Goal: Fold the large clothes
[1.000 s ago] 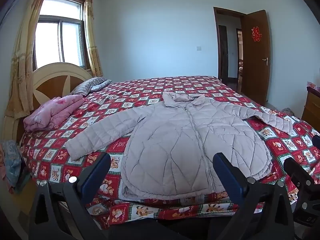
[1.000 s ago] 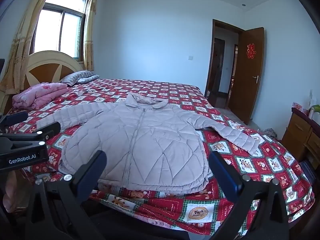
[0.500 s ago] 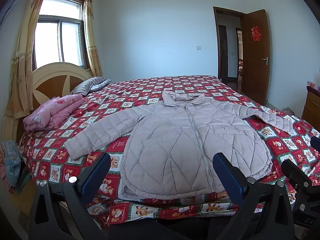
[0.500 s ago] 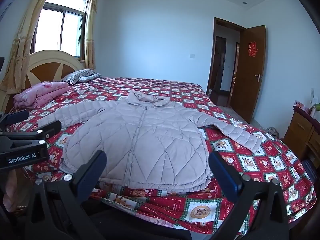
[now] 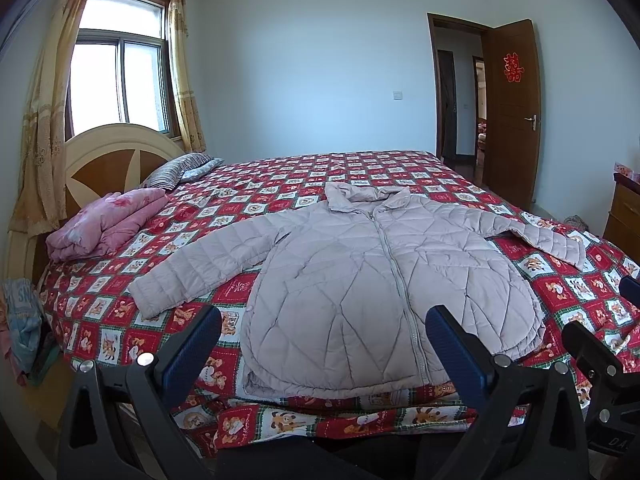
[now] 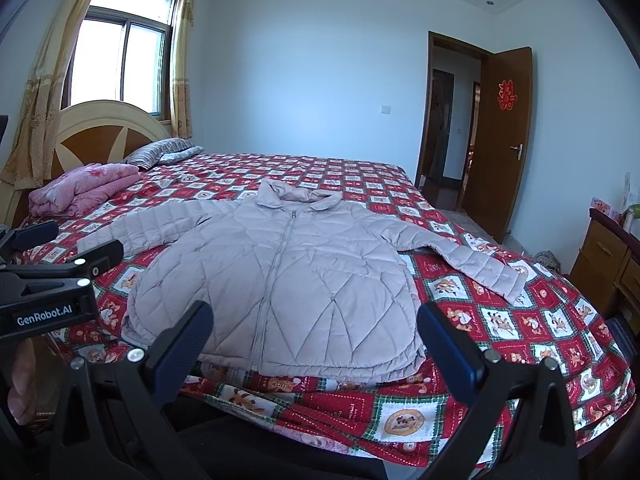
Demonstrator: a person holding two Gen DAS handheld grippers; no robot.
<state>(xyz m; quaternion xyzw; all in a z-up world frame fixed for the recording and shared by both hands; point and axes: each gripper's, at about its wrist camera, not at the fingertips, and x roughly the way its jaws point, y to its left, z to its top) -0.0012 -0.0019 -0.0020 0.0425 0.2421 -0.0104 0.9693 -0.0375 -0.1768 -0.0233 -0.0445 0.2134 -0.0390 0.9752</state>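
Note:
A pale pink quilted jacket [image 5: 376, 280] [image 6: 280, 276] lies flat and zipped on the red patterned bedspread [image 5: 280, 188] [image 6: 500, 320], collar away from me, both sleeves spread out sideways. My left gripper [image 5: 322, 332] hangs open in front of the jacket's hem, above the bed's near edge, holding nothing. My right gripper [image 6: 314, 330] is open too, a little short of the hem, nothing between its fingers. The other gripper shows at the edge of each view.
A folded pink quilt [image 5: 104, 224] and a striped pillow [image 5: 180, 166] lie by the headboard [image 5: 108, 160] at left. A wooden dresser [image 6: 604, 264] stands at right, past the open brown door [image 6: 504, 140]. A window with curtains [image 5: 116, 80] is at far left.
Both views have risen and tilted slightly, so the jacket sits a bit lower in frame. The jacket has not moved and both grippers stay open.

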